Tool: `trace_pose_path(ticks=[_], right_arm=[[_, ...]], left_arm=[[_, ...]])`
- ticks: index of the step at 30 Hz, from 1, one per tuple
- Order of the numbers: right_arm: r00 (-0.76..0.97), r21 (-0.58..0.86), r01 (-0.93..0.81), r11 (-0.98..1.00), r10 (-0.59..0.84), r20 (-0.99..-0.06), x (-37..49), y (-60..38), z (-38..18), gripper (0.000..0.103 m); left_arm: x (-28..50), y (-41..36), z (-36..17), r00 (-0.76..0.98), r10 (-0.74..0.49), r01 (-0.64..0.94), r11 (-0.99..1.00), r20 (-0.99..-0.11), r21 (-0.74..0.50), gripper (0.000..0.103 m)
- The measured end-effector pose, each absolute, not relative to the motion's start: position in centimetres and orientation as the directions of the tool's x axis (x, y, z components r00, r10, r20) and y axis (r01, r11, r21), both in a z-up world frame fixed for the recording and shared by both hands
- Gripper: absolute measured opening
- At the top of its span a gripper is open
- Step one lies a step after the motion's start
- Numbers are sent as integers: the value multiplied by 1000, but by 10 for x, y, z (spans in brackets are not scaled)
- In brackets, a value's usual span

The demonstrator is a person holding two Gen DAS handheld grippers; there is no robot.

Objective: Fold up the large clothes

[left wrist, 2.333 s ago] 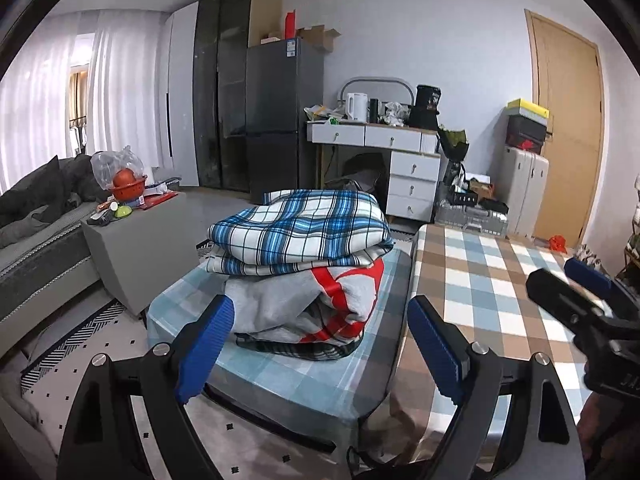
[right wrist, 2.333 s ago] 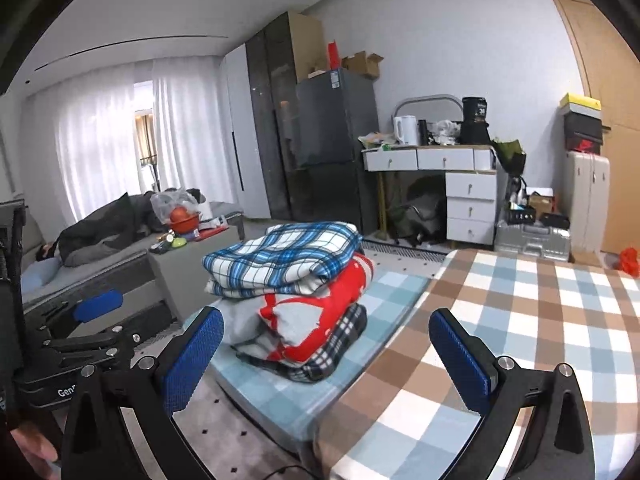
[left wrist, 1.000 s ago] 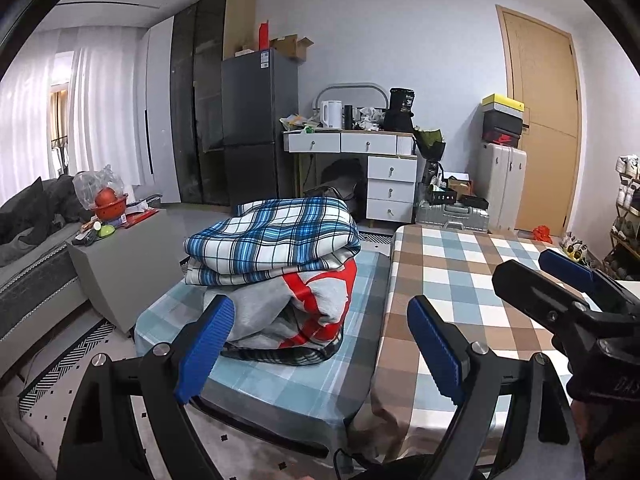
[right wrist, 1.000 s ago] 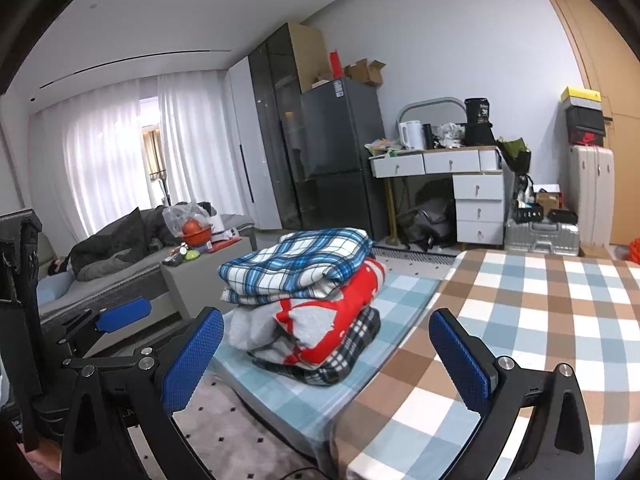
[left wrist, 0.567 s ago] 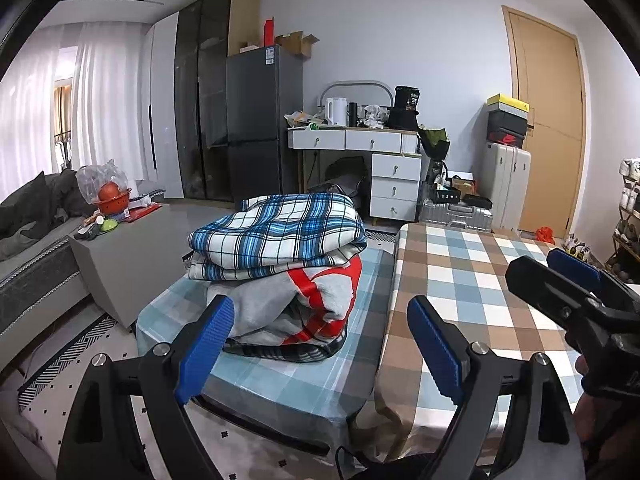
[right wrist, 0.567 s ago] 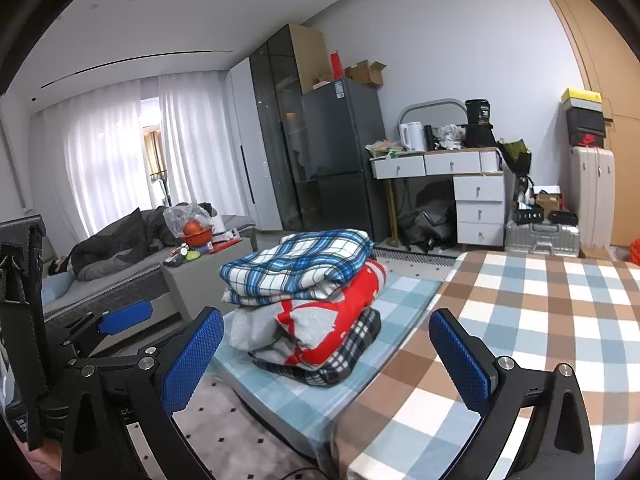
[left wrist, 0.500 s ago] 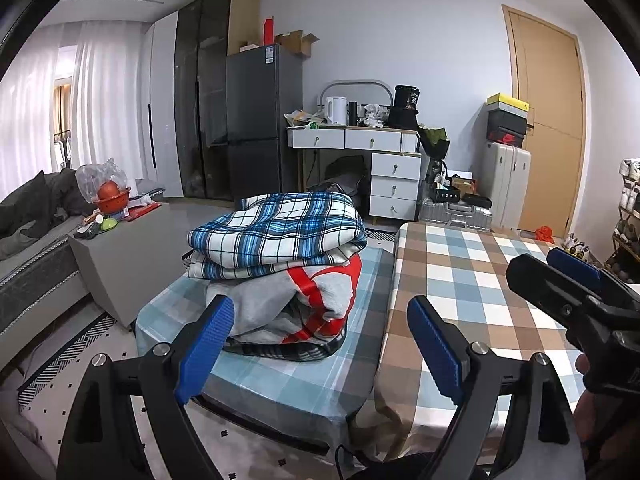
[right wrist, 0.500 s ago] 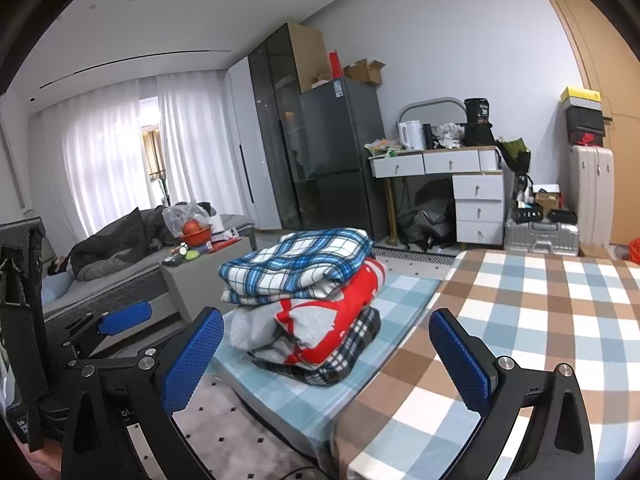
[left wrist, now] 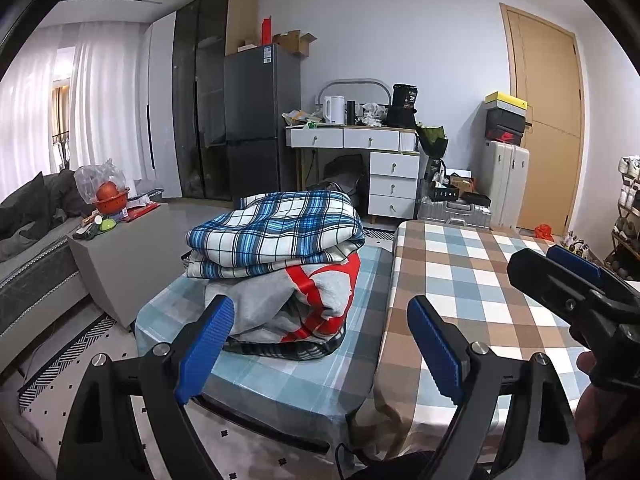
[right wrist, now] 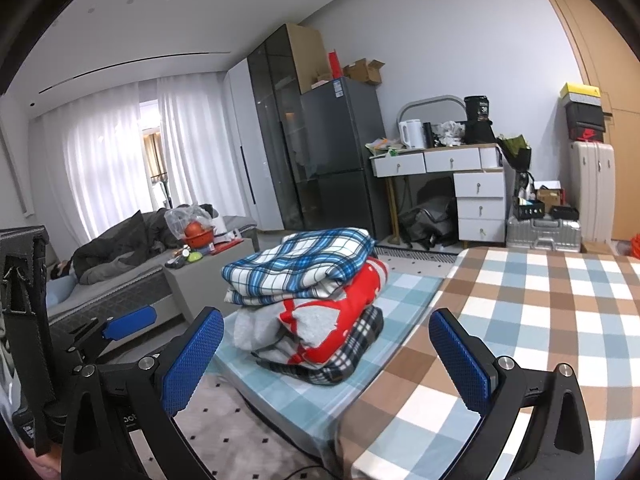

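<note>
We hold the left gripper and right gripper released and empty (both short of the edges), the folded clothes pile ahead on the blue-checked worktop, beside the bare brown-checked worktop.

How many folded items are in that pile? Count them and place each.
3: blue plaid one on top, red-and-grey one in the middle, black-and-white check one at the bottom. More may be hidden.
</note>
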State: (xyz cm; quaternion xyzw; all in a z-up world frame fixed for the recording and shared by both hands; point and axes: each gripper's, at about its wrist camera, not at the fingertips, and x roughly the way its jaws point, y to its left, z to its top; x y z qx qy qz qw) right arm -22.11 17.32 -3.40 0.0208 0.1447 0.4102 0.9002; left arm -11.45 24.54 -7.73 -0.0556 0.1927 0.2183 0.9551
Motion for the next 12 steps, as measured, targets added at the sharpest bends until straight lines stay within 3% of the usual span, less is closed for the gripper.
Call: trace_pose_path(ticks=[12], right_arm=[[610,182,-738,650,757,-234,-221,173,-33,103]], left_arm=[[-116,248,-77,824,429,-465,885,-371,-10,86]])
